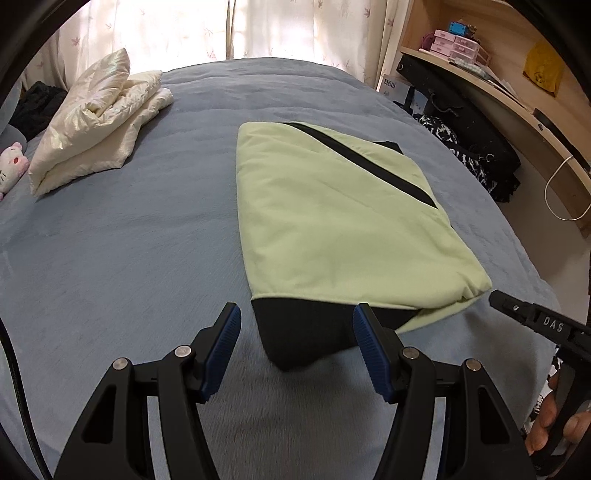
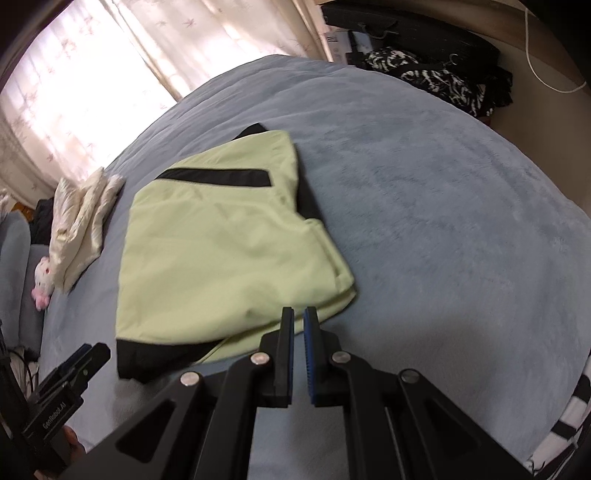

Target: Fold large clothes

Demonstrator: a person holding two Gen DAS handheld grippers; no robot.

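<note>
Left wrist view: folded pale-green garment (image 1: 332,221) lies on the bed (image 1: 129,258), long axis near-to-far, black hem nearest. Left tongs (image 1: 295,321) apart and empty; right tongs (image 2: 298,321) together, empty.

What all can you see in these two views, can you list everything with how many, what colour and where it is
garment: one, light green with black trim, folded, middle of the bed
blanket: one, blue-grey, covers the bed
cream bedding: one folded pile, far left of the bed
plush toy: one, white and pink, left edge beside the cream pile
curtains: pale, patterned, behind the bed
black and white clothes: a heap, off the bed's right side
shelf: one, wooden, right, pink boxes on it
left gripper: black, blue pads, open, empty, above the garment's near black edge
right gripper: black, blue pads, shut, empty, at the garment's near right corner
</note>
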